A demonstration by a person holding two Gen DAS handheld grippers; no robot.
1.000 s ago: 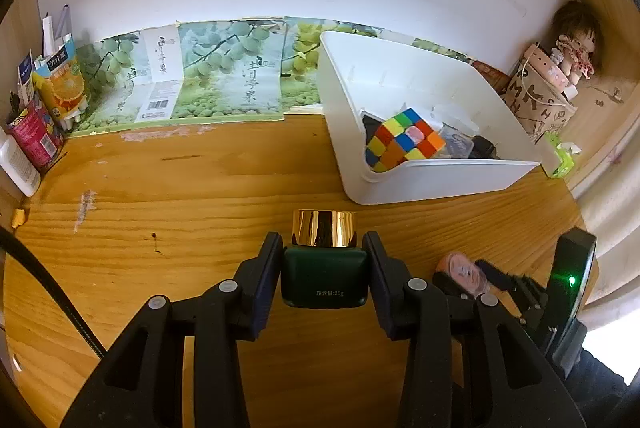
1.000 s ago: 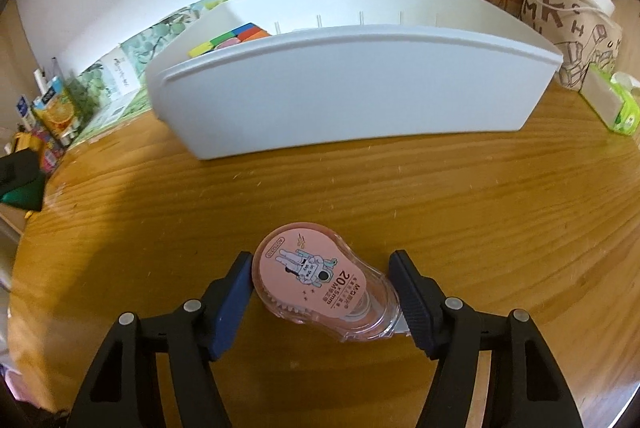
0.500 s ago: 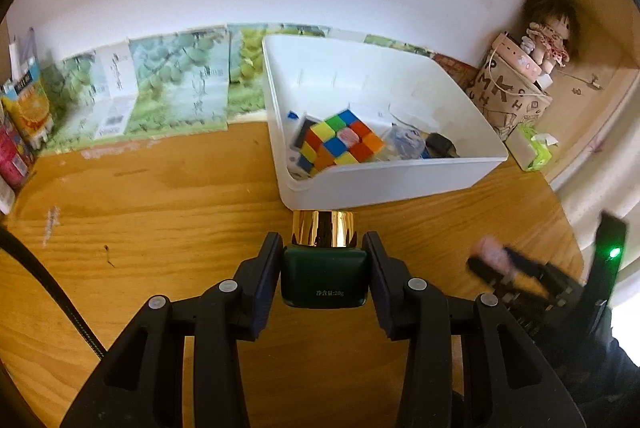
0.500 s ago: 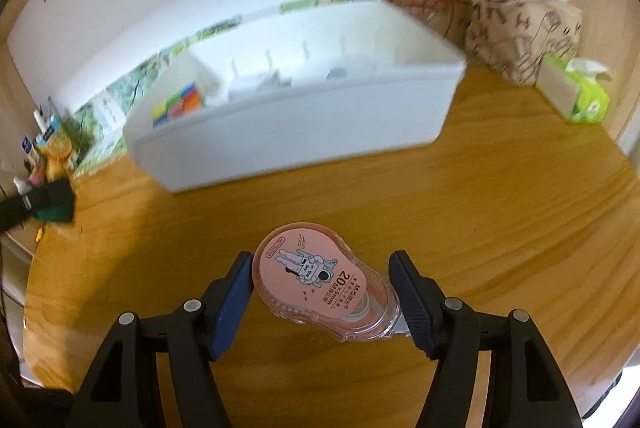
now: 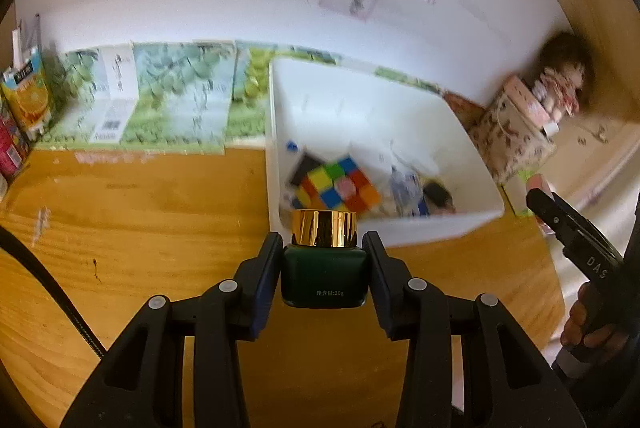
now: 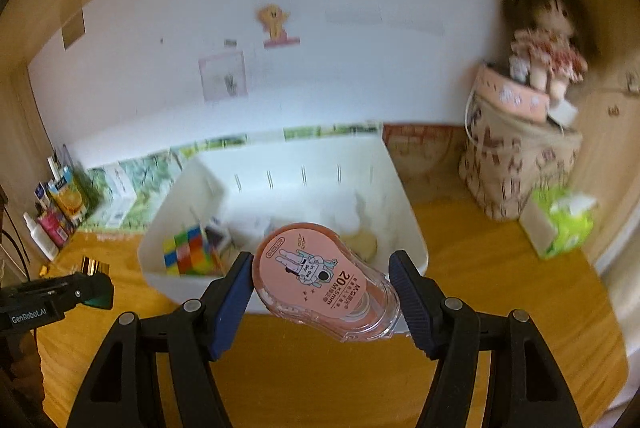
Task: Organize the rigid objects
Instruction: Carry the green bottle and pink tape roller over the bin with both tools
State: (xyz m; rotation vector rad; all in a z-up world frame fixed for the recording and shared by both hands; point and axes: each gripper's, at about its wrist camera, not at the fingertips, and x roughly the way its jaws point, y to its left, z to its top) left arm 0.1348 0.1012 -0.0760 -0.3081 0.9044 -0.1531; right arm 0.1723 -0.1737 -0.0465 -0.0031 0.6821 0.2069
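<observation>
My left gripper [image 5: 323,264] is shut on a dark green jar with a gold lid [image 5: 323,276], held above the wooden desk just in front of the white bin [image 5: 440,228]. My right gripper [image 6: 322,284] is shut on a pink correction tape dispenser [image 6: 320,276], raised in front of the white bin [image 6: 404,204]. A colourful puzzle cube [image 5: 336,184] lies inside the bin among small items; it also shows in the right wrist view [image 6: 188,248]. The left gripper with the jar shows at the left of the right wrist view [image 6: 86,284].
A patterned cloth bag with a doll [image 6: 520,148] stands right of the bin. A green tissue pack [image 6: 560,224] lies beside it. Juice cartons and bottles [image 5: 24,100] stand at the far left. Green printed boxes [image 5: 160,100] line the wall.
Both grippers have risen and moved toward the bin, each still holding its object. The bin's inside now shows from above in the right wrist view.
</observation>
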